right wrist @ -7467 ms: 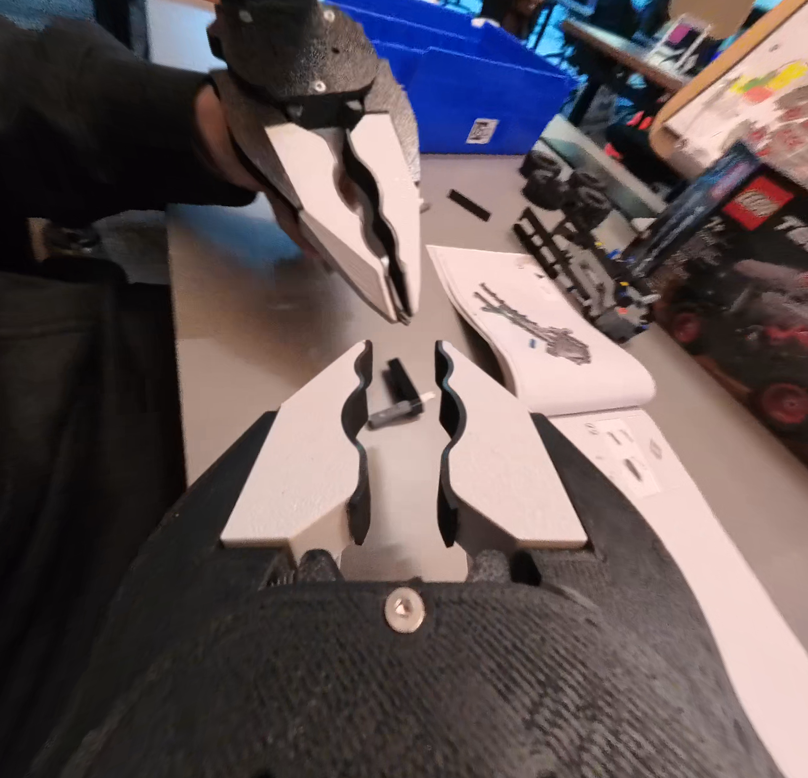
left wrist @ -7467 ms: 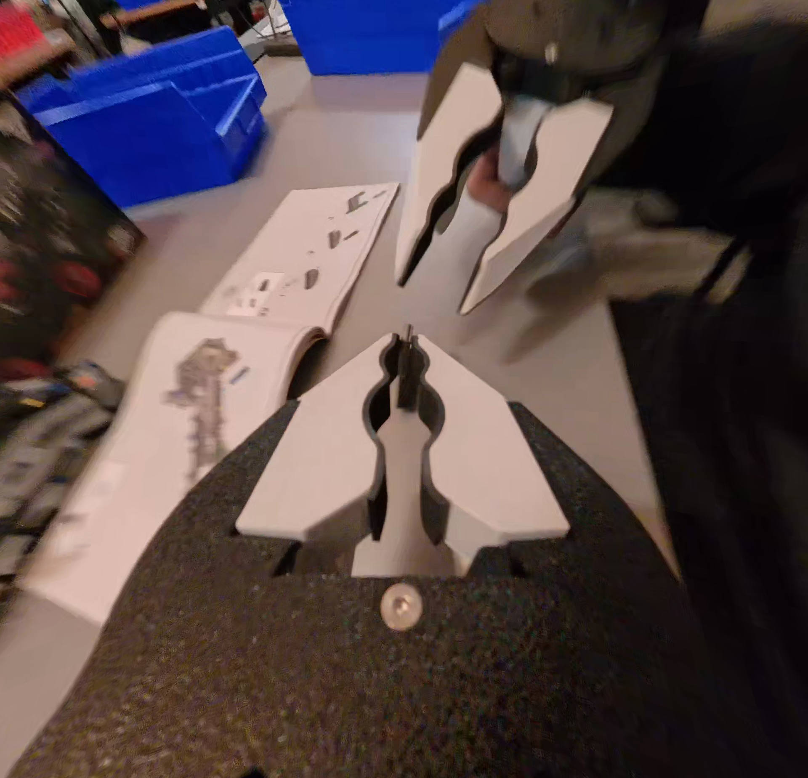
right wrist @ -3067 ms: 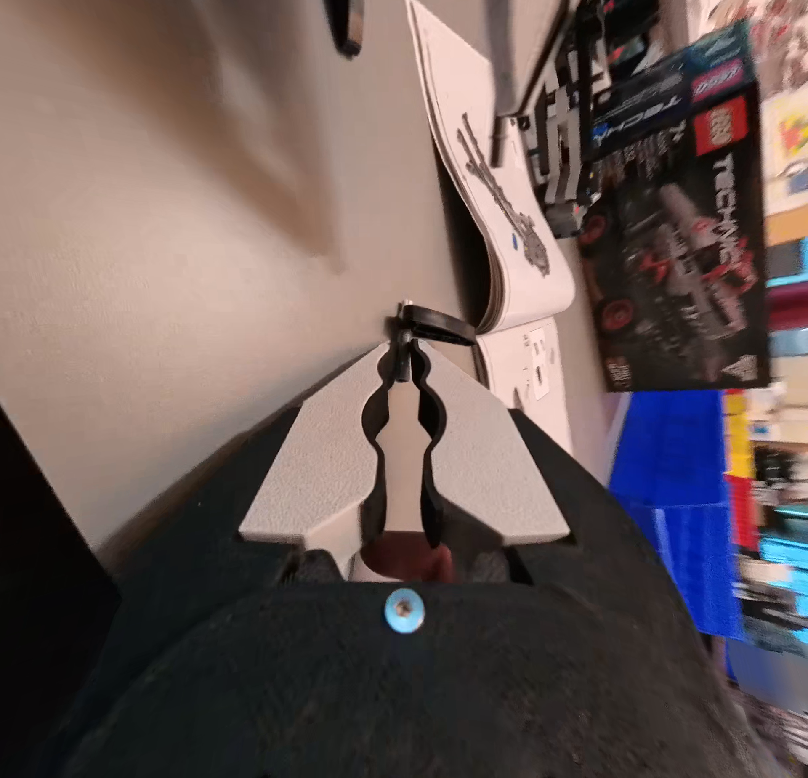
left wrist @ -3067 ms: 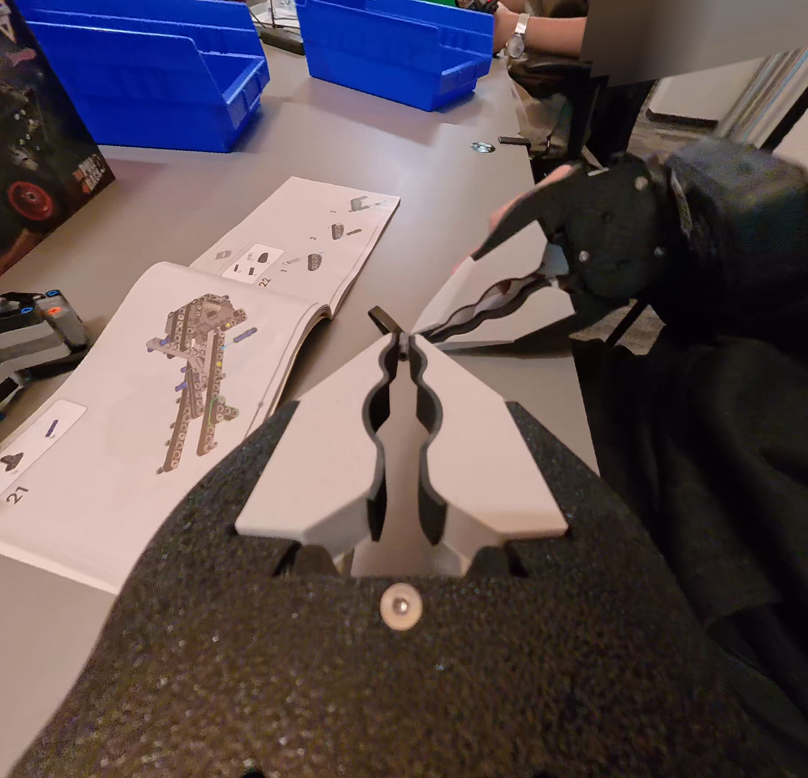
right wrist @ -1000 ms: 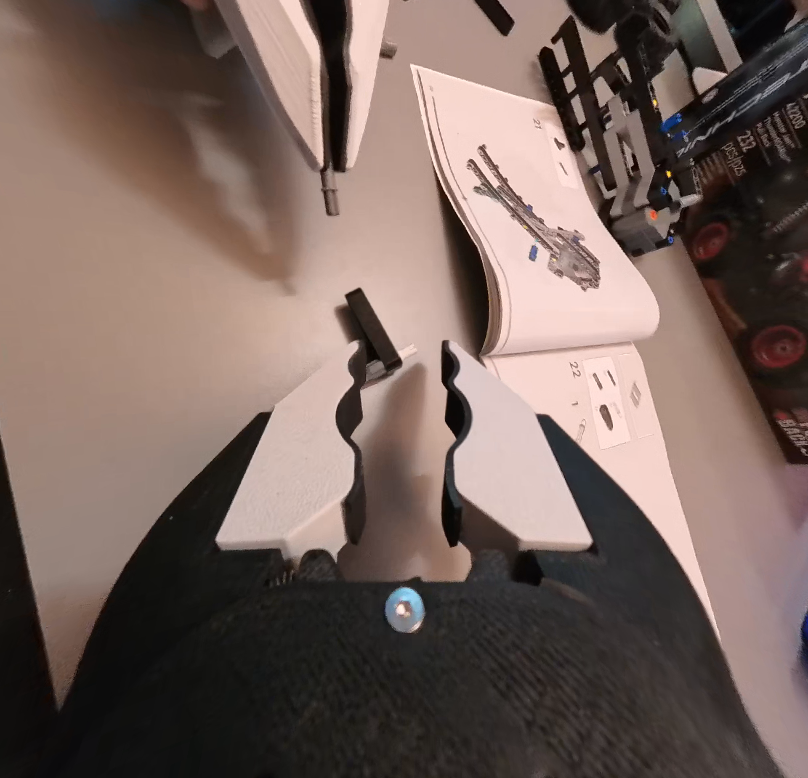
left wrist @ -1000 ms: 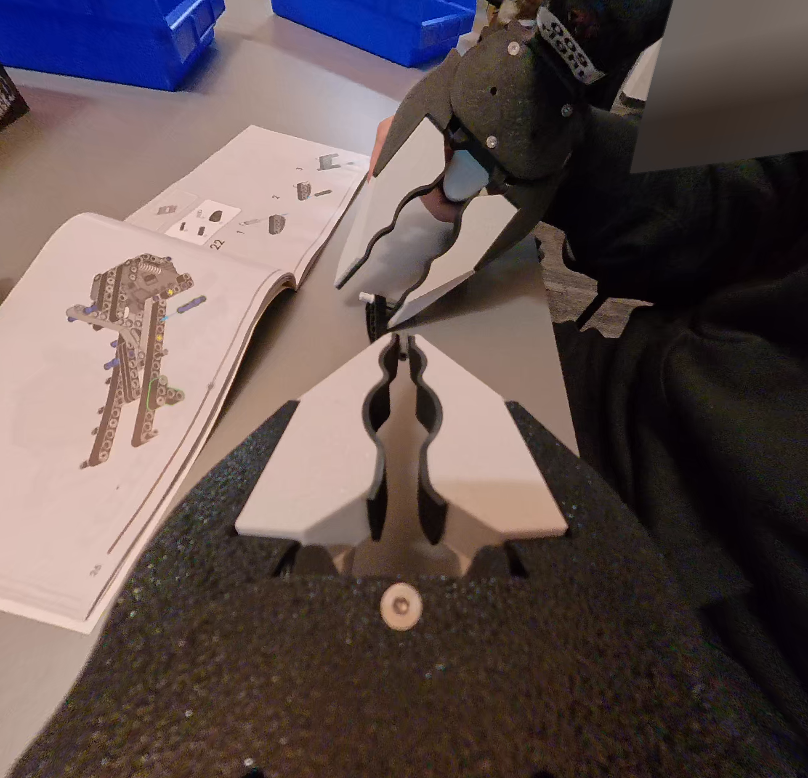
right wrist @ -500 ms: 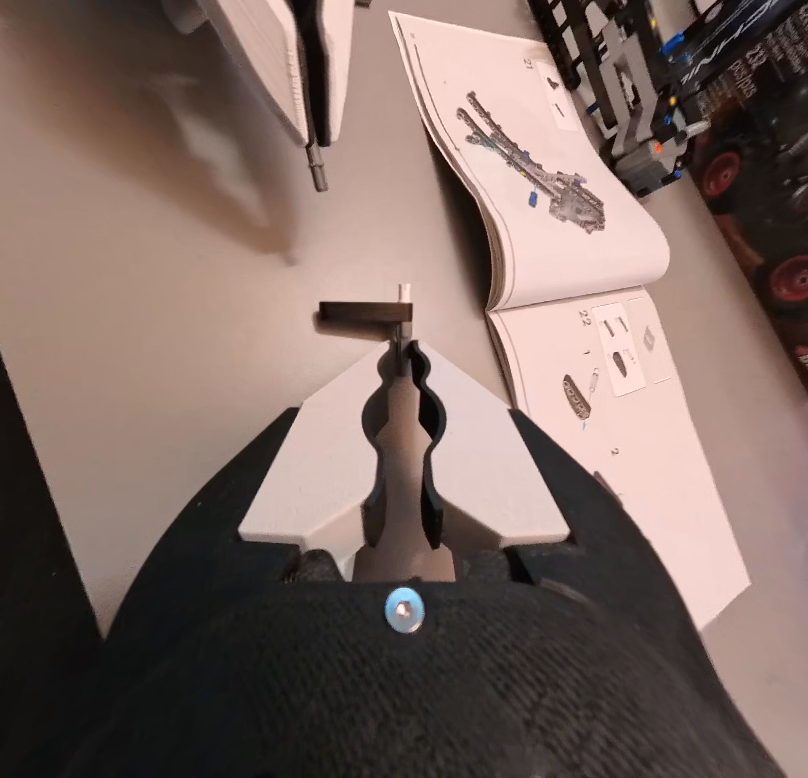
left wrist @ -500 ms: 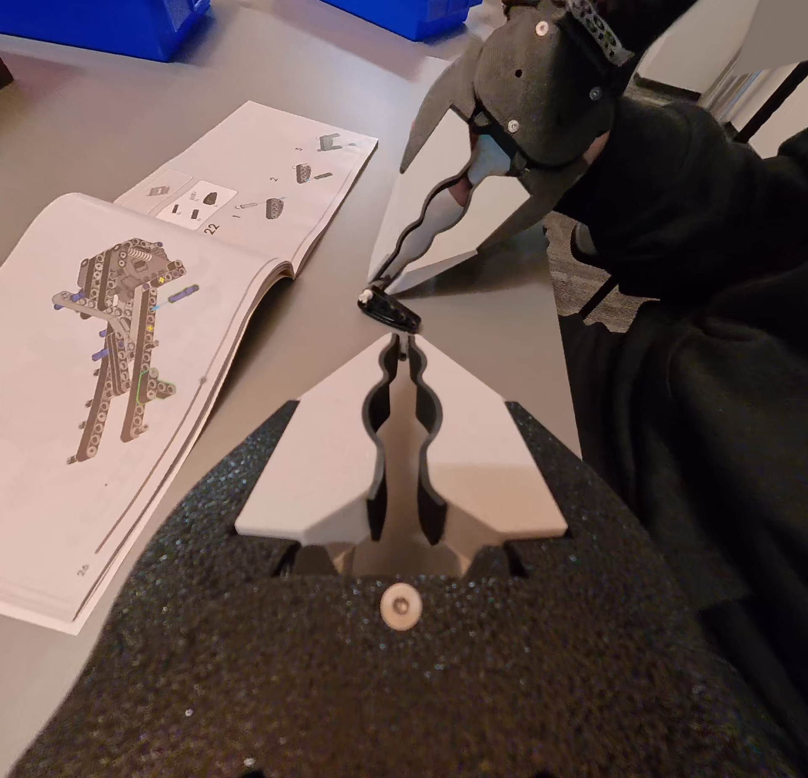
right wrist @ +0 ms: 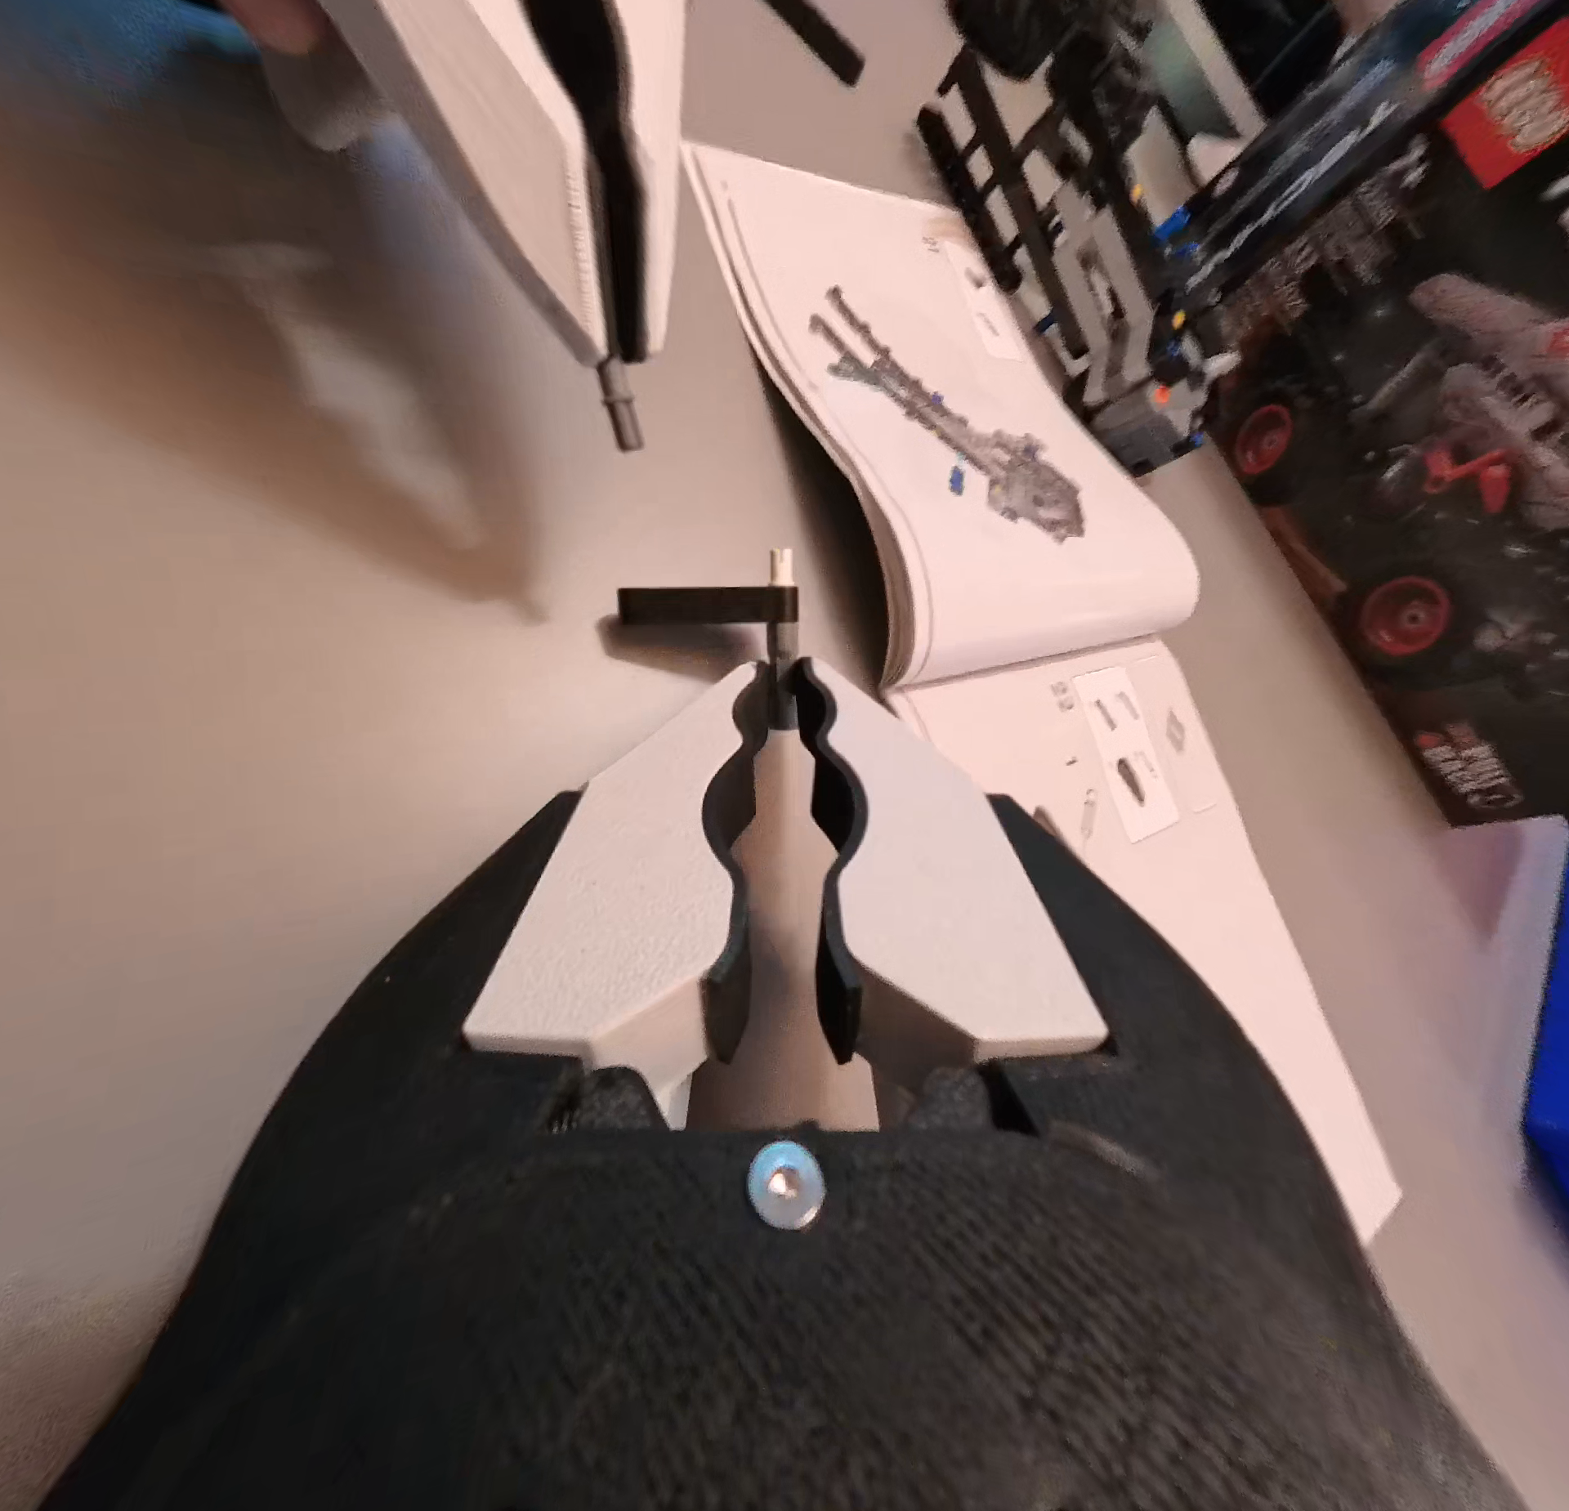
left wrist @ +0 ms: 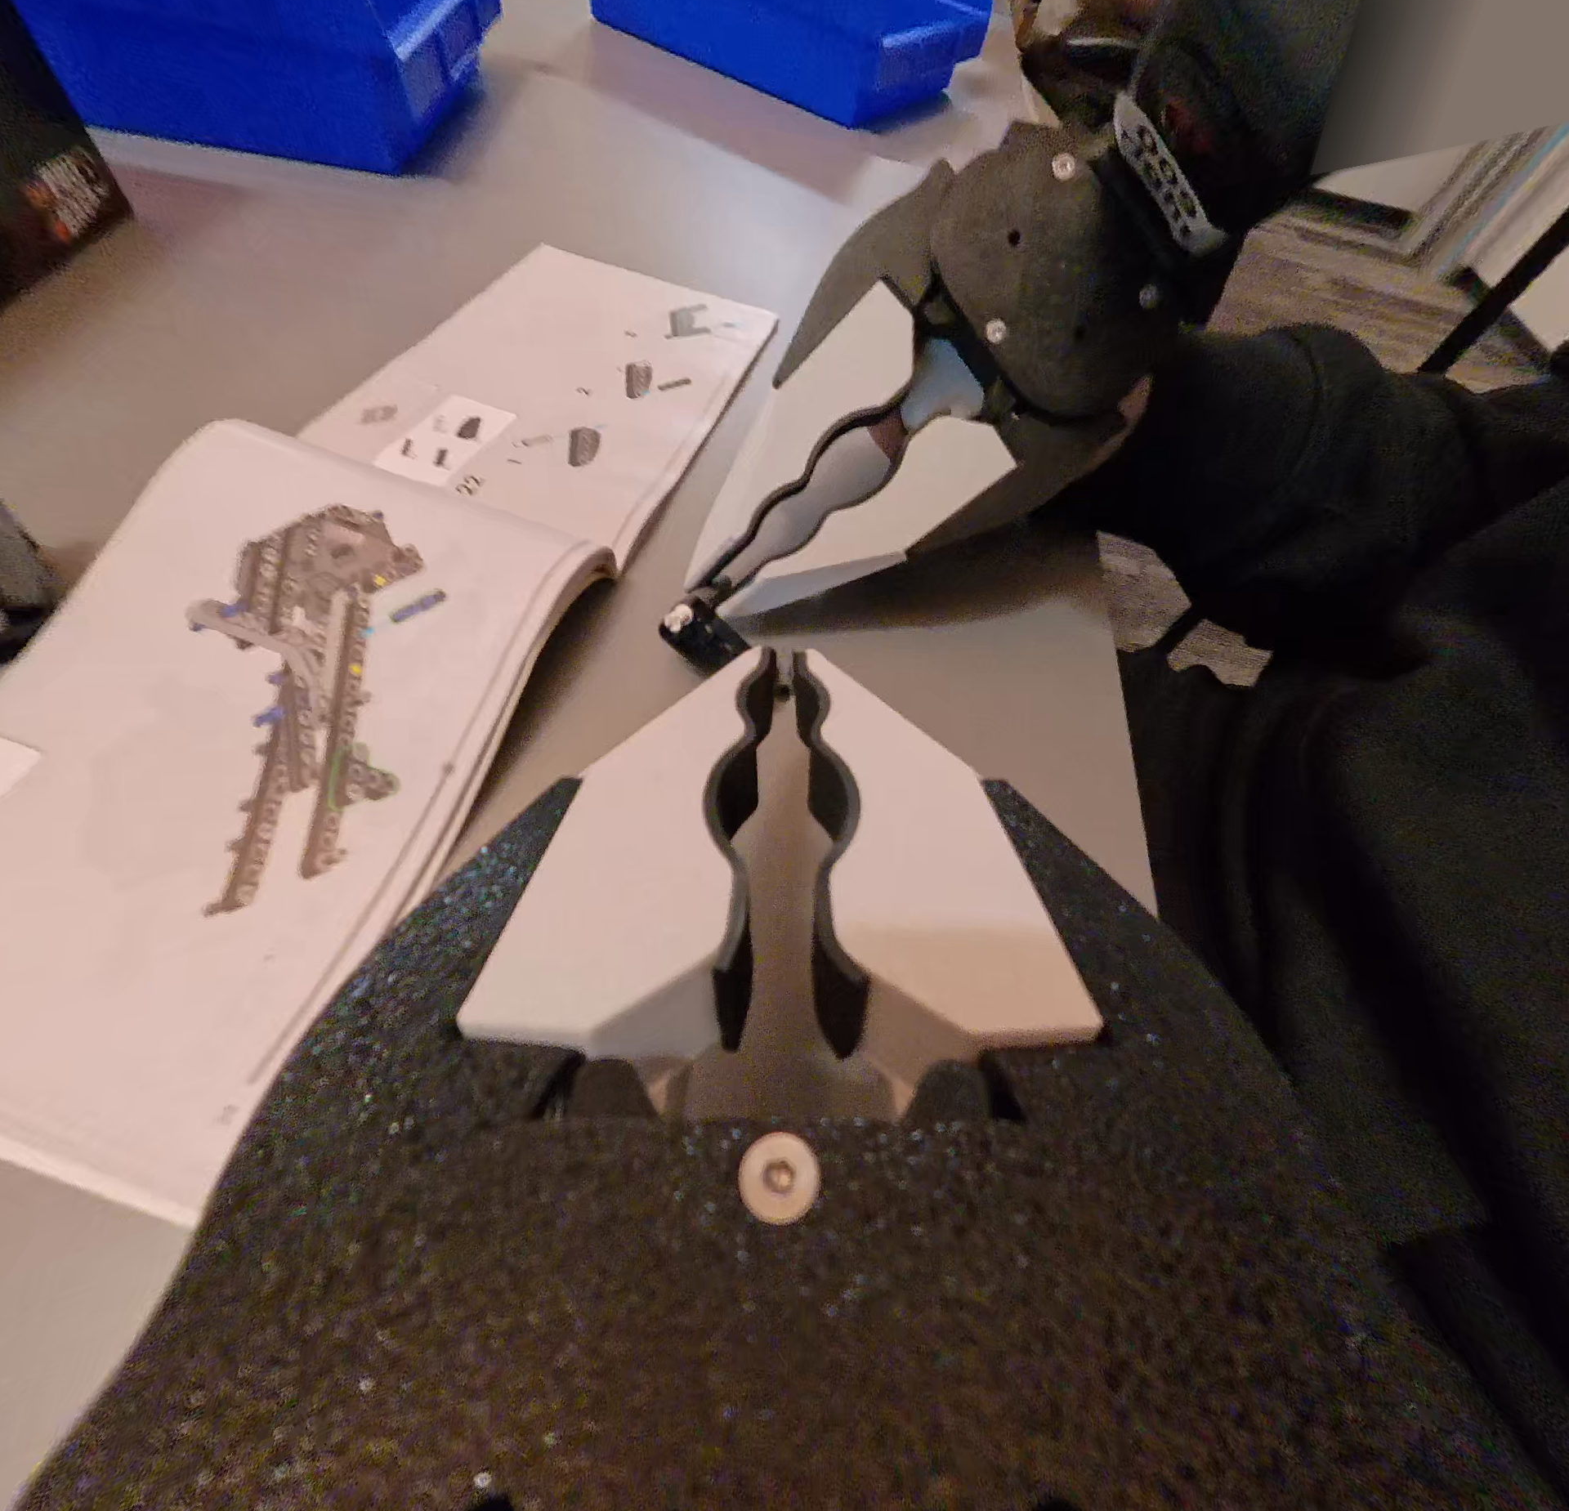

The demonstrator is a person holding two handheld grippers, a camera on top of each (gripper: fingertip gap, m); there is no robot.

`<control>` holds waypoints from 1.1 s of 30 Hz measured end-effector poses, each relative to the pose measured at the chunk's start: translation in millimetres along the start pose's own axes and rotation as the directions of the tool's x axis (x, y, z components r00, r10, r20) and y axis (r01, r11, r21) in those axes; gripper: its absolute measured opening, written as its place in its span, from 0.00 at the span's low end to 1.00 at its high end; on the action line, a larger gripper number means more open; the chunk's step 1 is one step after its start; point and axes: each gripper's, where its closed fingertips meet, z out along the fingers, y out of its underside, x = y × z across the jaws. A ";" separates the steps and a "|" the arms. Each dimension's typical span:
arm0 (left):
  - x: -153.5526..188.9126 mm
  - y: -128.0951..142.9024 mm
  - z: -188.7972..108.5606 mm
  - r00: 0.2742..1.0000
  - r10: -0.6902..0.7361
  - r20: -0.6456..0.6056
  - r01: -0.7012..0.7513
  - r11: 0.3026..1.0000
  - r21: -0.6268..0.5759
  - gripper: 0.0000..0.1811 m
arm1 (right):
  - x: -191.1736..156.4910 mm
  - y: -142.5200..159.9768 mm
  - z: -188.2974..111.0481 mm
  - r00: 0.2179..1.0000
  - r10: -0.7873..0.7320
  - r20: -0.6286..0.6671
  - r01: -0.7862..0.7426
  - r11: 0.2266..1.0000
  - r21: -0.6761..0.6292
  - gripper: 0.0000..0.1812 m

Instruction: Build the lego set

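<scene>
The right tool (right wrist: 777,672) is clamped on a grey axle that carries a short black beam (right wrist: 709,604) sticking out toward nine o'clock, held just above the bench (right wrist: 255,706). At eleven o'clock from it, the left tool (right wrist: 615,349) is pinched shut on a grey pin (right wrist: 620,405), its free end pointing down toward the beam but still apart from it. The build looks early to midway: a partly built black frame (right wrist: 1044,197) lies at one o'clock beside the set's box (right wrist: 1401,366), and the instruction booklet (right wrist: 976,451) lies open between. The pin probably still has to go into the beam, and many steps appear to remain.
</scene>
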 end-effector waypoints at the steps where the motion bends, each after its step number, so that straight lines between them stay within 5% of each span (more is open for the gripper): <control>1: -3.1 -4.7 -1.6 1.000 0.012 0.013 -0.012 1.000 0.007 0.01 | 1.9 -5.2 0.6 1.000 -0.020 -0.013 0.020 0.999 0.031 0.02; 7: -16.2 -47.3 -6.3 0.999 0.040 -0.006 -0.040 0.992 0.116 0.01 | 44.3 -29.0 -20.1 0.991 0.058 -0.123 -0.019 0.955 0.295 0.02; 11: -18.0 -46.9 10.0 0.996 0.079 -0.030 -0.076 0.992 0.097 0.01 | 70.2 -37.7 -48.0 0.950 0.116 -0.291 0.031 0.890 0.455 0.02; 17: -9.6 -55.8 17.3 0.991 0.129 -0.038 -0.121 0.979 0.166 0.01 | 76.1 -38.7 -51.6 0.924 0.099 -0.369 0.090 0.882 0.463 0.02; 23: -8.6 -55.4 12.7 0.942 0.328 0.075 -0.335 0.931 0.145 0.01 | 70.9 -44.3 -53.9 0.931 0.081 -0.357 0.115 0.860 0.498 0.02; 33: -6.1 -57.1 7.4 0.930 0.356 0.091 -0.366 0.919 0.149 0.01 | 79.0 -36.7 -48.5 0.890 0.045 -0.453 0.161 0.900 0.406 0.02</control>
